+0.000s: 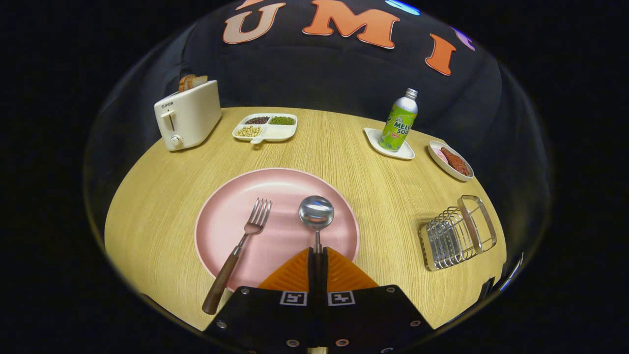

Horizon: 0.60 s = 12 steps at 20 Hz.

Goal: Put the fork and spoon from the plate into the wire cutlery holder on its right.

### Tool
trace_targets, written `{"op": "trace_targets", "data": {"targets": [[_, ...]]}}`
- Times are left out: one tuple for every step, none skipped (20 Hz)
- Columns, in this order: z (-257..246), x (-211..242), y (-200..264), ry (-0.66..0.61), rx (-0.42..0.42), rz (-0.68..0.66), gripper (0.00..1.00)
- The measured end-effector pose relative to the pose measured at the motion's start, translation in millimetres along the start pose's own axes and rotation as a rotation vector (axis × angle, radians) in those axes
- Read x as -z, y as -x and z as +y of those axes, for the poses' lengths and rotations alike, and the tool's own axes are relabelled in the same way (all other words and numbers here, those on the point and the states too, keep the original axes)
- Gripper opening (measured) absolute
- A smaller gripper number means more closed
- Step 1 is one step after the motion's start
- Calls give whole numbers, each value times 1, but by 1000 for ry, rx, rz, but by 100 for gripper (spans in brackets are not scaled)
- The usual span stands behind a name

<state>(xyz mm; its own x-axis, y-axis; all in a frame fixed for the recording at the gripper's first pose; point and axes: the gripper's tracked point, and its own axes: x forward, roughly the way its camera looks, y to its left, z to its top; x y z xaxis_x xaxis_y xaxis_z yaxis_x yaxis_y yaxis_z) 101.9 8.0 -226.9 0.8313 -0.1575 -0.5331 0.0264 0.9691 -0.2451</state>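
— Looking along the claw (pixel 317 255) from the gripper view: fingers (pixel 295 273) drawn close together, pinching the spoon (pixel 316 216) by its handle, pressed from both sides.

— And the spoon's lie?

— Long axis straight ahead, in line with the fingers; bowl pointing away, resting on the pink plate (pixel 226 221), handle running back into the narrow gap.

— Fork (pixel 241 250)?

— Left of the spoon, also on the plate. Tines pointing away and slightly rightward, brown handle slanting back over the plate's near rim onto the table (pixel 147 206). Apart from the claw.

— Holder?

— Wire cutlery holder (pixel 457 233) well to the plate's right, on the table. Beyond: toaster (pixel 186 120), divided dish (pixel 265 128), bottle (pixel 400 123) on a small tray.
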Motion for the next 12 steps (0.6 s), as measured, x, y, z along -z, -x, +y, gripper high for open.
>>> {"op": "trace_targets", "data": {"targets": [[-2,-4,5,5,-9,-6,1],[-3,-7,9,14,-26,-9,1],[-5,-10,14,23,-39,-13,1],[-10,-13,18,30,-42,-18,1],[-15,-17,23,30,-44,-23,1],[-22,-20,29,22,-48,-27,1],[-28,-25,33,13,-52,-31,1],[-35,-29,38,7,-52,-35,1],[-45,-35,42,13,-47,-40,1],[-55,-40,47,27,-39,-47,1],[-65,-45,52,46,-32,-57,1],[-74,-50,58,55,-29,-61,1]]}}
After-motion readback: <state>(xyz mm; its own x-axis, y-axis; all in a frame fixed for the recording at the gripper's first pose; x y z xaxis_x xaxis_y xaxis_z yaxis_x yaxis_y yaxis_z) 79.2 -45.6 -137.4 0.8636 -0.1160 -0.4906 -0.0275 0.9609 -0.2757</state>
